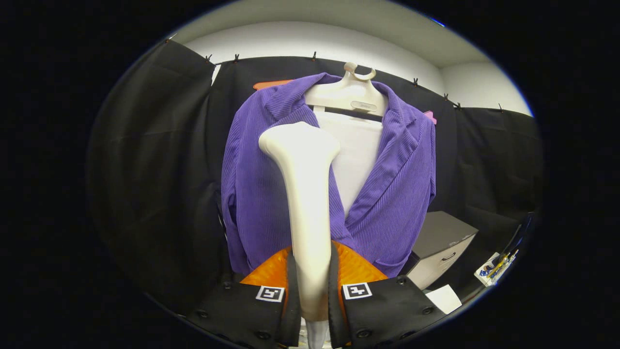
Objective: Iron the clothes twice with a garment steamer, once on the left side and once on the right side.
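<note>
My gripper (310, 283) is clamped on the steamer (305, 194), both fingers pressing its pale handle from either side, so the handle runs straight up from between them and ends in the broad head. That long axis is upright, close to parallel with the hanging jacket (271, 194), and the head sits in front of the jacket's left panel, just below the lapel on that side; I cannot tell whether it touches the cloth or hangs just off it. The jacket is directly ahead of my fingers, beyond the steamer, so I judge the coming stroke to be a travel down along that panel, with the other panel off to the steamer's far side. The jacket is purple, ribbed like corduroy, open at the front over a white board, and hung on a pale hanger (353, 94) above the steamer's head. A small cabinet (438, 247) stands low beside the jacket's hem.
</note>
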Motion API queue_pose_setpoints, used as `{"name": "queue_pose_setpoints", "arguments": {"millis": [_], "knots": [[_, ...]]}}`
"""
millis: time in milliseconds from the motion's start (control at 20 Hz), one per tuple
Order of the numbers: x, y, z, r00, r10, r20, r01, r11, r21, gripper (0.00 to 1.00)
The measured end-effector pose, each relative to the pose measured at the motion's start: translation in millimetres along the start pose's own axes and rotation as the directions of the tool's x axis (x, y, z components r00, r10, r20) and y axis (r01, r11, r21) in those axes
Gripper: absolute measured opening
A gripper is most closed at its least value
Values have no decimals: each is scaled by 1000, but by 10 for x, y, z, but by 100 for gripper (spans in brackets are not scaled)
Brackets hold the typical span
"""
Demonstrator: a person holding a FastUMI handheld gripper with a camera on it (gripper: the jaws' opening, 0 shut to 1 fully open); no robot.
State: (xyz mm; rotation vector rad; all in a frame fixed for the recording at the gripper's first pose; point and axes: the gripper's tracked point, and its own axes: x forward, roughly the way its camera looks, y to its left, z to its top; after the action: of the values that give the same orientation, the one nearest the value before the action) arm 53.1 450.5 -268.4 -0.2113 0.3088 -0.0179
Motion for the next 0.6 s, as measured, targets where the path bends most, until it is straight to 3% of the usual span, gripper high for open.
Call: {"name": "queue_pose_setpoints", "arguments": {"millis": [600], "knots": [[-1,24,-760,996,-3,-91,-1,999,-44,31]]}}
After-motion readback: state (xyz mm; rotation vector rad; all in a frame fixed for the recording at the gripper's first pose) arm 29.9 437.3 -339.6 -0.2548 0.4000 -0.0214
